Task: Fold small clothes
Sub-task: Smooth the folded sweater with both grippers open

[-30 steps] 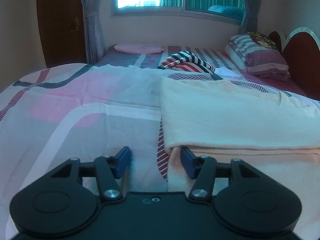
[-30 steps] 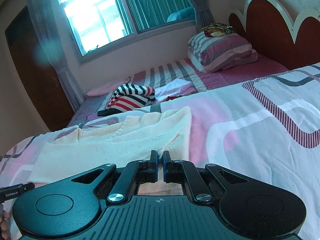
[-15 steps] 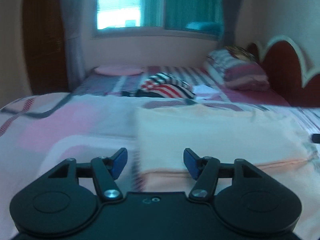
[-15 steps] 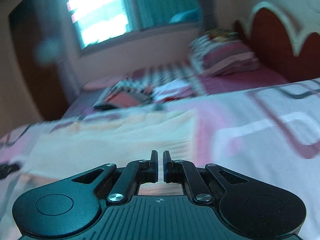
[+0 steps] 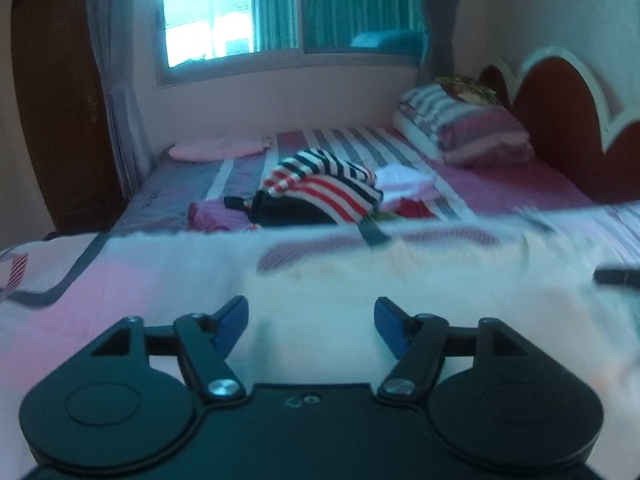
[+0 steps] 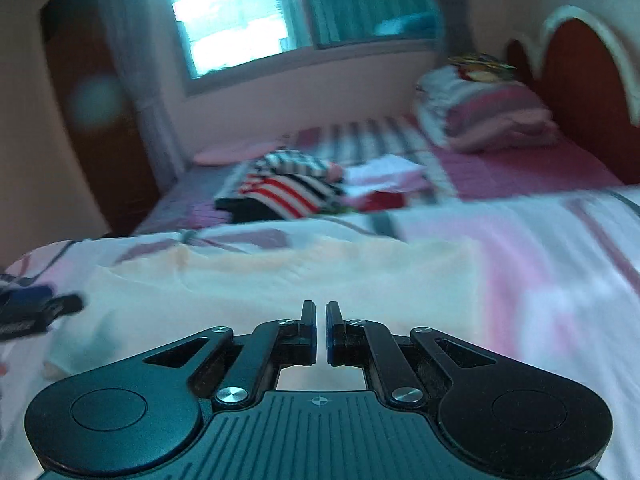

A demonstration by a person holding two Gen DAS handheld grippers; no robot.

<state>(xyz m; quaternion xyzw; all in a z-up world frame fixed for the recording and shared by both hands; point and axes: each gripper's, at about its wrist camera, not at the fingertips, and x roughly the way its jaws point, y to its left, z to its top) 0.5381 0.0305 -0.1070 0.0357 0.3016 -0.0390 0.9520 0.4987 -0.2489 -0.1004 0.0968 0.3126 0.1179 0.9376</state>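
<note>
Now both cameras sit higher over the bed than a second ago, and the pile of striped clothes [image 5: 320, 188] at the far side shows more fully in both views. A second ago the left gripper [image 5: 310, 322] was at the left corner of the cream garment [image 5: 400, 300], its right blue finger against the folded edge; now the garment stretches across behind both fingers, and the folded edge can no longer be made out in the blur. In the right wrist view the garment's right edge, which stood just beyond the fingertips before, now lies off to the right of them.

The left gripper's jaws are spread wide, as they were in the earlier frames, and nothing sits between the blue fingers [image 5: 232, 320]. The right gripper [image 6: 320, 320] is closed to a thin slit, unchanged; no cloth shows in that slit, and whether it pinches any fabric lower down cannot be told.

The cream garment [image 6: 280, 280] lies flat on the pink and white blanket [image 6: 540, 280], directly ahead of and below both grippers. From the right camera the left gripper [image 6: 36, 312] appears as a dark blur at the garment's left edge. A dark tip at the right edge of the left wrist view is probably the other gripper.
</note>
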